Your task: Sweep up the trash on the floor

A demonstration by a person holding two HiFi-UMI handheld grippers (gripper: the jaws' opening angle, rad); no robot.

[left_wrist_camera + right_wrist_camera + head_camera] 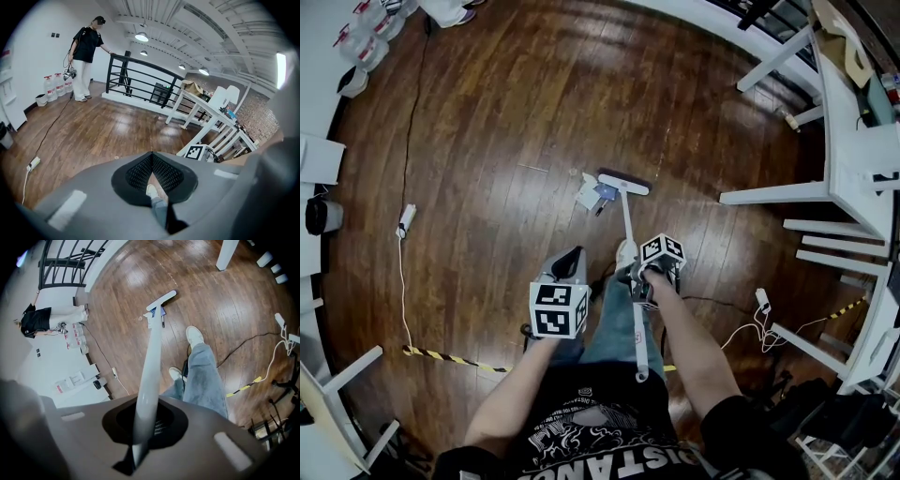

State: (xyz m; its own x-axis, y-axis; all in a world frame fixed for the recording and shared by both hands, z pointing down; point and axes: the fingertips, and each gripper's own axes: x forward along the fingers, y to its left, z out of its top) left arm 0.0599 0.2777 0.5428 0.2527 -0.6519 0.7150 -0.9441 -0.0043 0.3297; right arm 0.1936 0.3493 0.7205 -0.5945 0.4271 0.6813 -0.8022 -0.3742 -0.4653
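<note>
A white broom lies under my right gripper [637, 279], which is shut on its long handle [630, 234]. The broom's head [623, 181] rests on the wooden floor, right beside the trash [592, 194], a small white and blue pile. In the right gripper view the handle [149, 366] runs from the jaws down to the head [161, 301], with the trash [154, 314] beside it. My left gripper [571, 258] hangs over the person's left leg. Its jaws are shut, tips touching, nothing seen between them [152, 157].
White table legs [787, 192] stand at the right. A power strip and its cable [406, 220] lie at the left, and yellow-black tape [450, 358] crosses the floor near the feet. Another person [86, 51] stands by a black railing [140, 77]; water bottles [366, 37] sit far left.
</note>
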